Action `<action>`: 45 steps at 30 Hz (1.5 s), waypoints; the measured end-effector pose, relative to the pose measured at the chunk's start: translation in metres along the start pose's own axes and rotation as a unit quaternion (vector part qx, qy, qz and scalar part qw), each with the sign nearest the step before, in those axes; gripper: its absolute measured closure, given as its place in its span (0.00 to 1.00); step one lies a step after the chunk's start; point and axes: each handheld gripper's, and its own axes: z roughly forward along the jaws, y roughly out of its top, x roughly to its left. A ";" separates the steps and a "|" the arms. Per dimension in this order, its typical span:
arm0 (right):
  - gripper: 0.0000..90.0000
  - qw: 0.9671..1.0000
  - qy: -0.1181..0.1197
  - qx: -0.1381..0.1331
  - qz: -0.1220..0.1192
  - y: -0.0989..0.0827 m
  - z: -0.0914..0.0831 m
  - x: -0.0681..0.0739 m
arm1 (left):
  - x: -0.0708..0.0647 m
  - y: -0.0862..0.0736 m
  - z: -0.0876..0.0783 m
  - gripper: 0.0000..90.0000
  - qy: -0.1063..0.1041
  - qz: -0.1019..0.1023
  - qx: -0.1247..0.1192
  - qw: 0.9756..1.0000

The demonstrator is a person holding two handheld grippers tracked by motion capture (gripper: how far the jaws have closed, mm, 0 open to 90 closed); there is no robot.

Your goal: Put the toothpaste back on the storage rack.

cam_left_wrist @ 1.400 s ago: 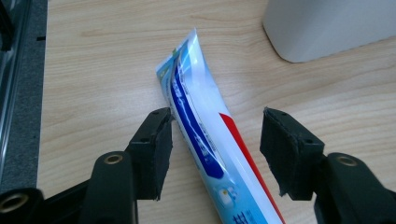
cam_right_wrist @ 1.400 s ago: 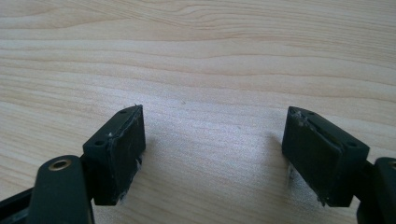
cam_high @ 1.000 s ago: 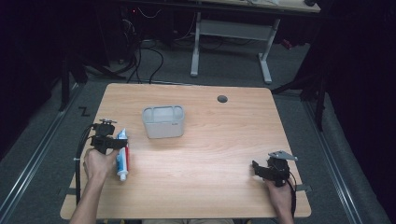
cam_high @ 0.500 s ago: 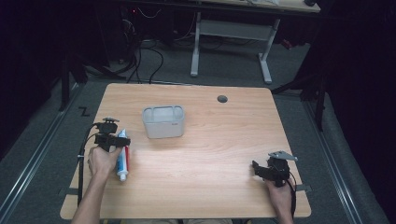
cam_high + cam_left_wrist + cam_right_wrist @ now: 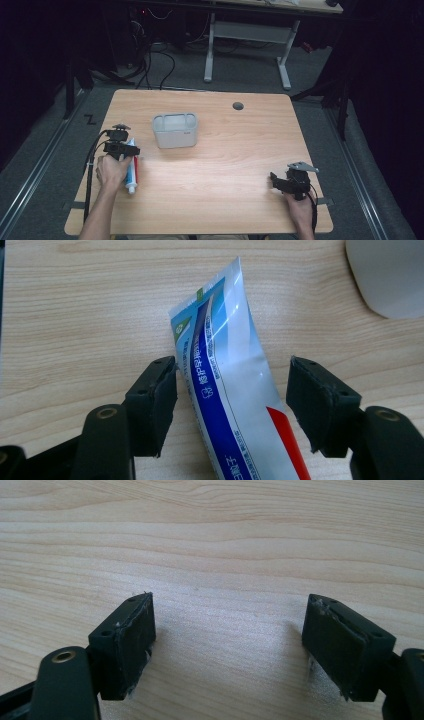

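Nearest the table's near edge, toward its right corner, the right gripper (image 5: 278,182) rests in the person's right hand (image 5: 300,212), and the right gripper view shows its jaws spread wide over bare wood with nothing between them. Along the left edge, the left hand (image 5: 112,171) holds the left gripper (image 5: 131,150) over a soft plastic toothpaste tube printed in white, blue and red (image 5: 235,390). The tube lies flat on the pale wooden table (image 5: 225,165), its white cap toward the near edge and its crimped end toward the far one. The left gripper's jaws have just been closing, yet they stand apart on either side of the tube, the pads not pressing it. Farther in, just beyond and to the right of the tube, stands a light grey rectangular plastic bin (image 5: 174,130). Near the far edge sits a small dark round cable hole (image 5: 238,106).
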 end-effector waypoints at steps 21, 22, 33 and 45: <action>0.24 1.000 0.004 -0.001 -0.005 0.000 0.000 0.000 | 0.012 0.004 0.013 0.50 -0.034 -0.029 0.025 0.999; 0.24 1.000 0.004 -0.001 -0.005 0.000 0.000 0.001 | 0.011 0.004 0.014 0.51 -0.037 -0.032 0.028 0.998; 0.24 1.000 0.002 -0.001 -0.005 0.000 0.000 0.001 | 0.004 0.005 0.020 0.59 -0.032 -0.029 0.033 0.999; 0.24 1.000 0.002 0.000 -0.004 0.000 0.000 0.001 | 0.003 0.004 0.011 0.77 -0.069 0.001 0.005 0.998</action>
